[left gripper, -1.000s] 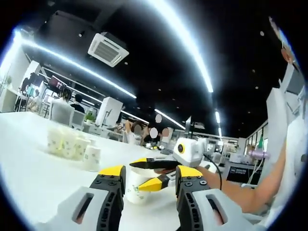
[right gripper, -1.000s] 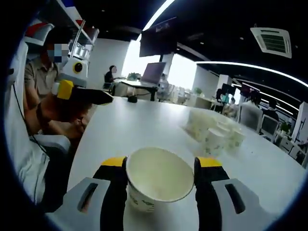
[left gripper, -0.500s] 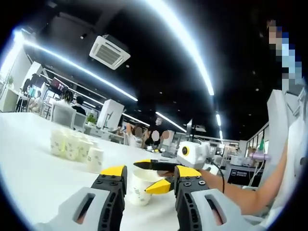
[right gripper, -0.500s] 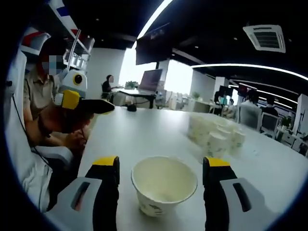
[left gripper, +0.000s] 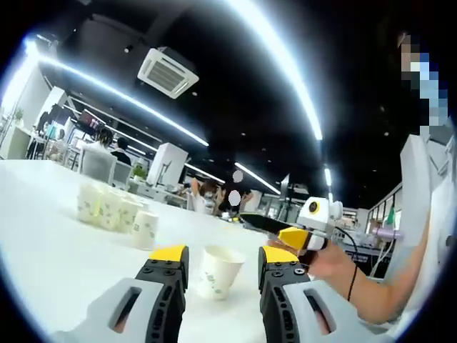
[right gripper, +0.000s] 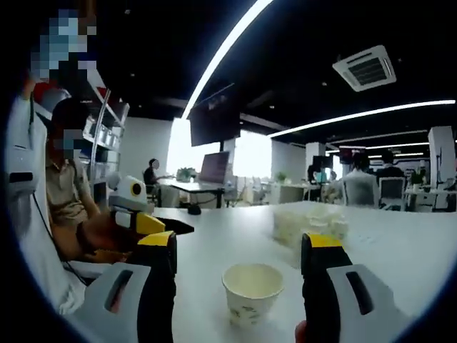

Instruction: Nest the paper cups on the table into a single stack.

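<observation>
A white paper cup [left gripper: 218, 271] with a green print stands upright and alone on the white table [left gripper: 57, 264]. It sits just beyond my left gripper [left gripper: 223, 254], which is open with nothing between its fingers. In the right gripper view the same cup [right gripper: 251, 291] stands ahead of my right gripper [right gripper: 239, 240], whose jaws are wide open and clear of it. A cluster of several paper cups [left gripper: 107, 209] stands farther back on the left, with one cup [left gripper: 145, 229] beside it. That cluster [right gripper: 307, 223] looks blurred in the right gripper view.
The right gripper [left gripper: 275, 229] hovers above and right of the lone cup, held by a hand [left gripper: 321, 261]. The left gripper [right gripper: 168, 227] shows at left over the table [right gripper: 214, 250]. A seated person [right gripper: 68, 207] is close by. Office desks and people fill the background.
My right gripper opened, let go of the cup and drew back and up from it. The cup now stands free on the table. The left gripper has hardly moved.
</observation>
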